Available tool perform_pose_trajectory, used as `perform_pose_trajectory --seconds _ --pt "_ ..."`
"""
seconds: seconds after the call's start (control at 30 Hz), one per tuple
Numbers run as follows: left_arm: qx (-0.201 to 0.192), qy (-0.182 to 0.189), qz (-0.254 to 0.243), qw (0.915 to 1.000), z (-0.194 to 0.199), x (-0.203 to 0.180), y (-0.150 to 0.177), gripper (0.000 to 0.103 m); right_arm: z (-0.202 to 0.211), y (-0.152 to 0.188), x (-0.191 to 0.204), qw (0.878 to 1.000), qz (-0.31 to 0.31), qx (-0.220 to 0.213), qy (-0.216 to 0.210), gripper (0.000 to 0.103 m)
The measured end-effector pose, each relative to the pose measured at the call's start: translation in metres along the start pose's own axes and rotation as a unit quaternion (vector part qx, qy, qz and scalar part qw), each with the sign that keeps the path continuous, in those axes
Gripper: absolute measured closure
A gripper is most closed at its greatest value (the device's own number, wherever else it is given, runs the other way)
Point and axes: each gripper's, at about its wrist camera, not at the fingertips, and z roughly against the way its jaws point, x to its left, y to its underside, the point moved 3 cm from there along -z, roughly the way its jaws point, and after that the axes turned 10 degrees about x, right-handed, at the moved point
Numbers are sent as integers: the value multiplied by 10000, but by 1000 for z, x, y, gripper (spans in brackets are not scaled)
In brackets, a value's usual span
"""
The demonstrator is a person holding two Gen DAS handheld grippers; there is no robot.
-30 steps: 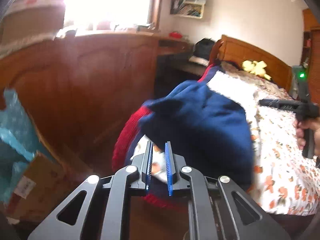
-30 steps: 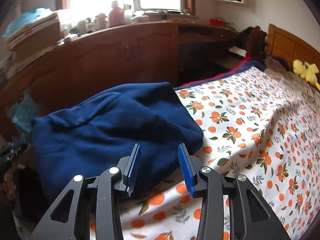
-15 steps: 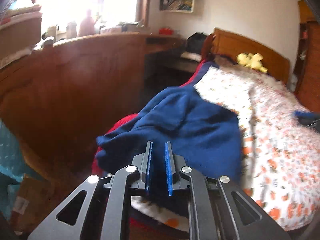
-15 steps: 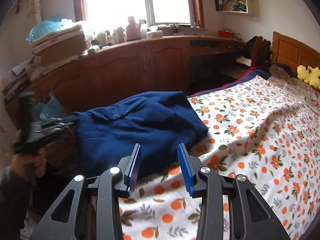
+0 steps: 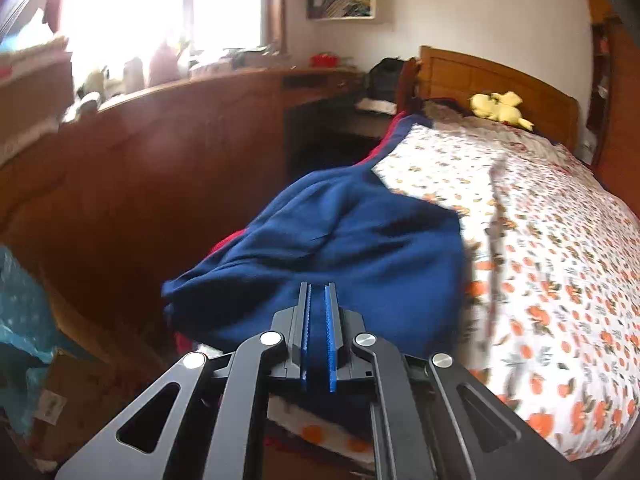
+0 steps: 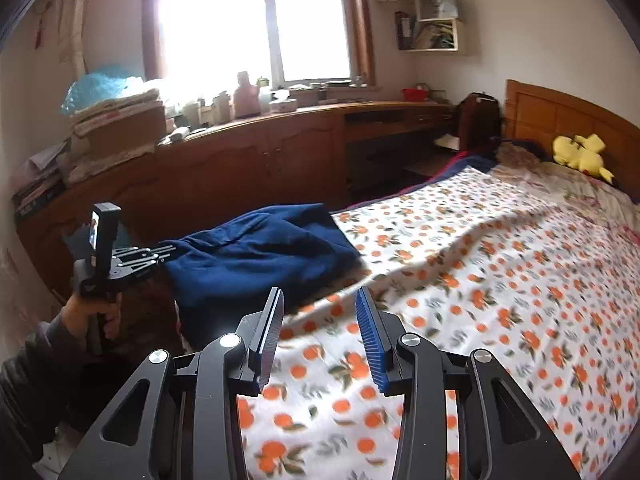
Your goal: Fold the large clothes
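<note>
Navy garment [image 6: 260, 256], a large soft piece of clothing, lies bunched at the near left edge of the bed [image 6: 500, 280], part of it hanging over the side. No brand, label or writing can be read on it or anywhere in the room. The bed is covered by a white sheet printed with oranges and leaves, with a red and dark blue layer showing at its far left edge. A wooden headboard [image 6: 568, 120] stands behind it, a yellow plush toy [image 6: 580, 156] lying near it. Along the wall by the bright window [image 6: 256, 20] runs a long wooden worktop [image 6: 280, 128] with cupboard doors, crowded with bottles and stacked boxes. A small wall shelf [image 6: 434, 20] holds books.

The left gripper [image 5: 319, 312] is nearly shut, its jaws closing, with navy fabric between the blue pads [image 5: 306, 328]. The right gripper [image 6: 320, 320] stands partly open above the sheet, nothing in it.
</note>
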Motion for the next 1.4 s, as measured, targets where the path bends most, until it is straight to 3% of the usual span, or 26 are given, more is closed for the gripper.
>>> perform_pose_trajectory --seconds 0.03,0.07,0.1,0.13,0.23,0.27,0.3,0.47,0.7,0.9,1.17,1.4 --pt "-51 68 -66 9999 7 -12 -1 89 7 5 -4 10000 -38 -16 41 66" --pt "-105 105 -128 9998 14 -24 -3 69 13 10 -7 9999 -65 -33 102 66" --pt "-174 103 -172 9996 21 -37 -4 40 21 16 -13 9997 -104 -65 204 66" --pt "-287 120 -225 9993 30 -50 -4 30 29 22 -17 9995 -143 -95 257 66" --pt "-509 428 -465 9967 53 -93 -4 17 51 39 -31 9987 -285 -164 382 66" --pt "-565 518 -522 9957 61 -107 -3 5 60 46 -36 9982 -319 -195 465 66" --pt "-634 575 -566 9947 67 -118 -2 2 66 51 -40 9978 -347 -209 524 66" --pt "-850 959 -858 9880 99 -188 4 2 98 80 -66 9942 -580 -265 864 65" --pt "-942 1267 -1207 9801 126 -264 19 2 134 115 -91 9836 -912 -502 1476 26" --pt "-1125 1481 -1345 9733 158 -313 30 2 181 148 -105 9694 -1343 -889 1852 9" --pt "-1222 1833 -1501 9638 199 -363 58 2 233 184 -105 9466 -1777 -1193 2411 7" --pt "-1189 2050 -1647 9575 219 -387 84 2 255 207 -96 9369 -1937 -1336 2586 7"
